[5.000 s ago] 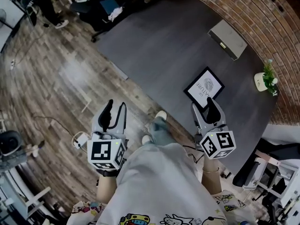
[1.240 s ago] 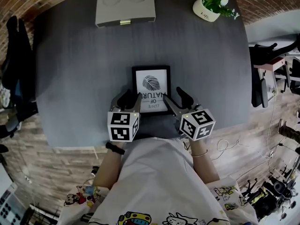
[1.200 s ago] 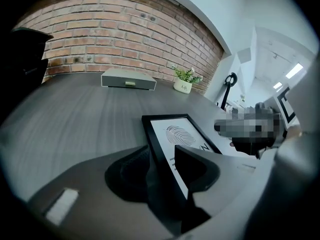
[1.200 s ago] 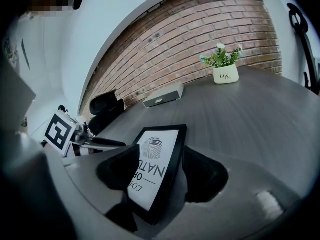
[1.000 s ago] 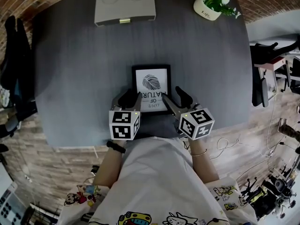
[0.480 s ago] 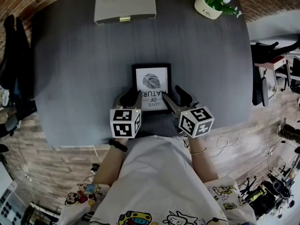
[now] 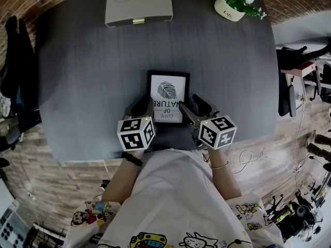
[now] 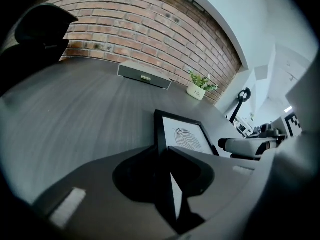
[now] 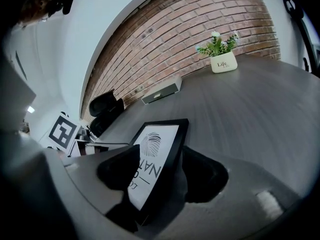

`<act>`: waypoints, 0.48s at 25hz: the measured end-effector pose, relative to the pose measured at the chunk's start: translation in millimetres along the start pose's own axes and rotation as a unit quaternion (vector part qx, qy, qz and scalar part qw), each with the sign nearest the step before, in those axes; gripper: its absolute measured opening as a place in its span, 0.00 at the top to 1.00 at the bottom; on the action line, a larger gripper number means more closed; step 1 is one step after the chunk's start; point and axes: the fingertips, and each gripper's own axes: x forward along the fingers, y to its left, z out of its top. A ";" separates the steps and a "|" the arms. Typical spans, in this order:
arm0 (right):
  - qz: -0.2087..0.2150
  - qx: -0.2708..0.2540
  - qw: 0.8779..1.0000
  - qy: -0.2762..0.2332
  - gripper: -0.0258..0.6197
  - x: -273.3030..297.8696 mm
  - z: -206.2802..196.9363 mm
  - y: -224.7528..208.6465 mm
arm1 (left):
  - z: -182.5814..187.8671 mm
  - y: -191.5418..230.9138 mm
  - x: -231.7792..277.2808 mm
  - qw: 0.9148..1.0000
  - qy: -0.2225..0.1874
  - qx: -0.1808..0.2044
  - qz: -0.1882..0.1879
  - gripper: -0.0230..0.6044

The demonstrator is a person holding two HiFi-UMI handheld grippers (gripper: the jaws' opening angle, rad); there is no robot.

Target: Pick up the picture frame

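Note:
The picture frame, black-edged with a white fingerprint print, lies near the front of the dark grey table. My left gripper is at its near left edge. In the left gripper view the frame runs between the jaws of the left gripper, which have just been closing and now press on that edge. My right gripper holds the near right edge. In the right gripper view the frame's rim sits between the pads of the right gripper, one on the print, one outside.
A flat grey box lies at the table's far edge, and a potted plant stands at the far right corner. A black chair is beside the table's left side. Wooden floor and cables lie behind me.
The left gripper's jaws have closed onto the frame's left edge and the gripper has rolled slightly. The frame has shifted a little. The right gripper has stayed put.

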 end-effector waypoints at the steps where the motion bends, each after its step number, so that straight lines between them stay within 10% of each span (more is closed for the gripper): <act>1: 0.004 0.004 1.000 0.003 0.56 0.9 -1.0 0.5 | 0.3 0.7 0.0 1.000 0.000 -0.003 -0.001 0.83; 12: 0.053 0.074 0.995 0.045 0.56 10.1 -8.3 5.1 | 1.4 2.1 -2.7 0.999 0.004 -0.028 -0.020 0.83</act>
